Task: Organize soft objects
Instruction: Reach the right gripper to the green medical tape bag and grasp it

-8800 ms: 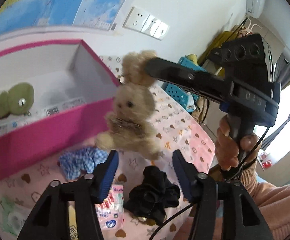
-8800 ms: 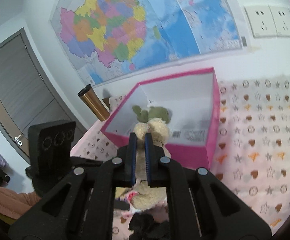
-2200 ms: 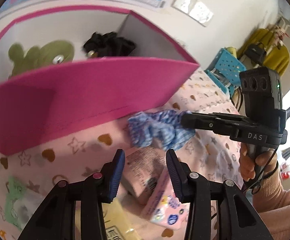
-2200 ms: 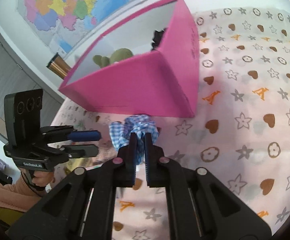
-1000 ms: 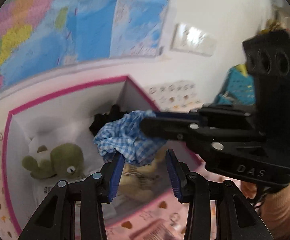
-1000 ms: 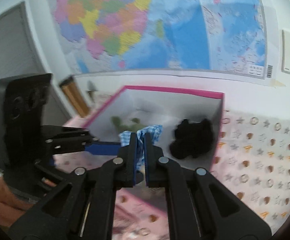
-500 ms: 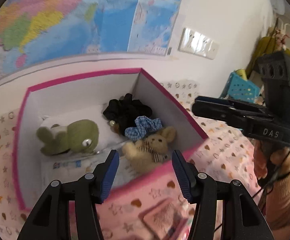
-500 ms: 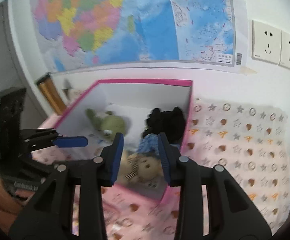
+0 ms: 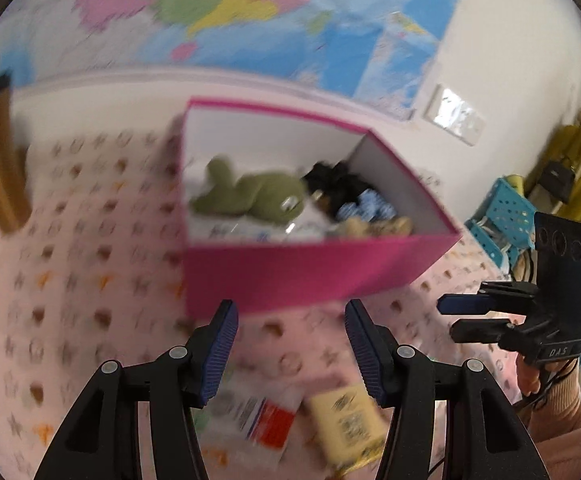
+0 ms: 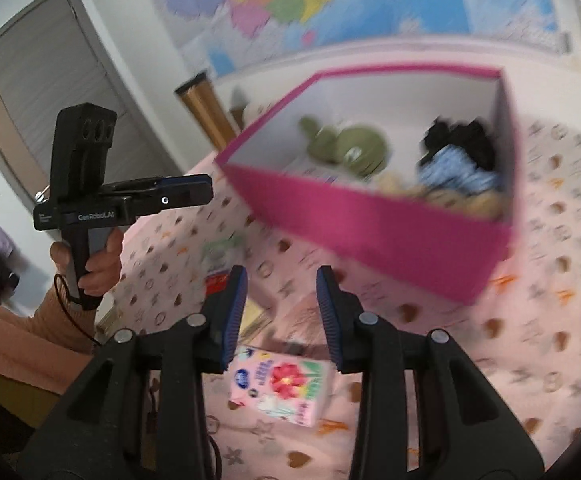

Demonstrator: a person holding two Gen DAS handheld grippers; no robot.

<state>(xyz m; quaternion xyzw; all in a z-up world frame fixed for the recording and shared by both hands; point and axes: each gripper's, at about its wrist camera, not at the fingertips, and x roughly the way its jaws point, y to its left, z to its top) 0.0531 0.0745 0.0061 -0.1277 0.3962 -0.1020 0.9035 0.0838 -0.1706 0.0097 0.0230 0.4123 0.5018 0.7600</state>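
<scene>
Tissue packs seemed to be what was left to gather. Both tools were empty. The left gripper (image 9: 288, 342) had its blue pads (image 9: 218, 350) partly apart with nothing between them, having just been opening. The right gripper (image 10: 280, 316) stood likewise, its jaws having just sprung apart, with only bedspread and a pack showing through the gap.

The pink cardboard box (image 9: 310, 276) sat on the pink patterned bedspread (image 9: 70, 280). Inside it lay four soft things: one green plush toy (image 9: 250, 200), one black scrunchie (image 9: 332, 184), one blue checked scrunchie (image 10: 456, 174) and one tan plush rabbit (image 10: 450, 196), only partly seen over the near wall.

Outside the box, near both grippers, I counted one pink flower-printed tissue pack (image 10: 284, 386), one yellow pack (image 9: 344, 416), one white pack with a red patch (image 9: 258, 412), and what looked like a green-and-white pack (image 10: 222, 254); blur made that last one uncertain.

To do the next pickup well, I judged that one gripper should settle over a single pack, jaws spread wider than its short side, close across the middle so the soft wrapper does not slip, then lift clear of the box wall before releasing inside.
</scene>
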